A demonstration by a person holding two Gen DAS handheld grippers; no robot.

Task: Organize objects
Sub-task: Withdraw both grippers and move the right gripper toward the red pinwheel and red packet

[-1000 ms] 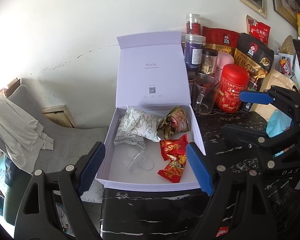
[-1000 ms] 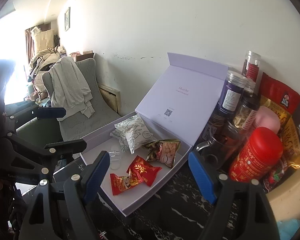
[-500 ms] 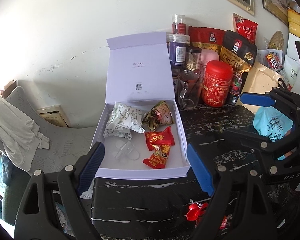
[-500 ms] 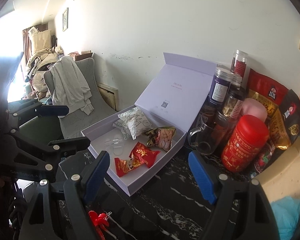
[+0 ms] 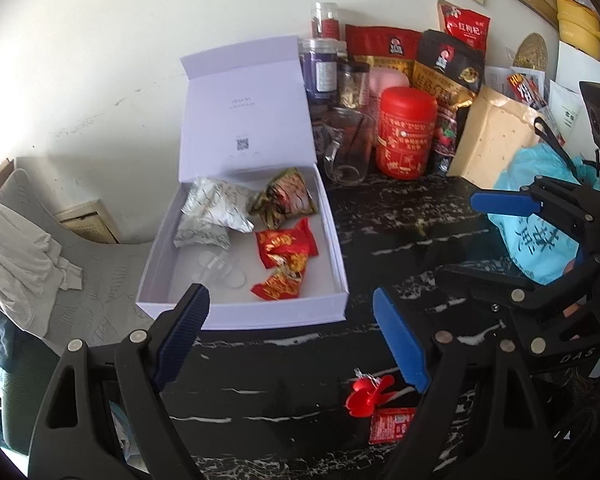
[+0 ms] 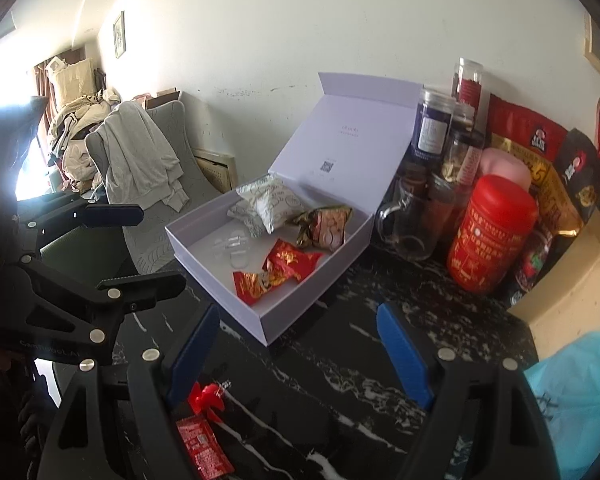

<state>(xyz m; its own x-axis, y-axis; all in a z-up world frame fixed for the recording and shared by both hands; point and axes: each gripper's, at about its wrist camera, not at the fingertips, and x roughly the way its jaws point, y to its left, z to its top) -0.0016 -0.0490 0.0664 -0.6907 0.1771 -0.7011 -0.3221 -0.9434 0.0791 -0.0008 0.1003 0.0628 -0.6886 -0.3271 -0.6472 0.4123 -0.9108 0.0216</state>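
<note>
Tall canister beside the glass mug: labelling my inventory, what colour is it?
Red canister with gold print; right wrist view.

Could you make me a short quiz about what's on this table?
1. True or false: the white box has its lid up.
2. What lies outside it, on the black table, nearest the grippers? A) red bow B) spoon C) apple
3. Fill in: both the left gripper and the right gripper hold ____.

Key: 1 true; 2 A; 3 nothing, and both are open.
</note>
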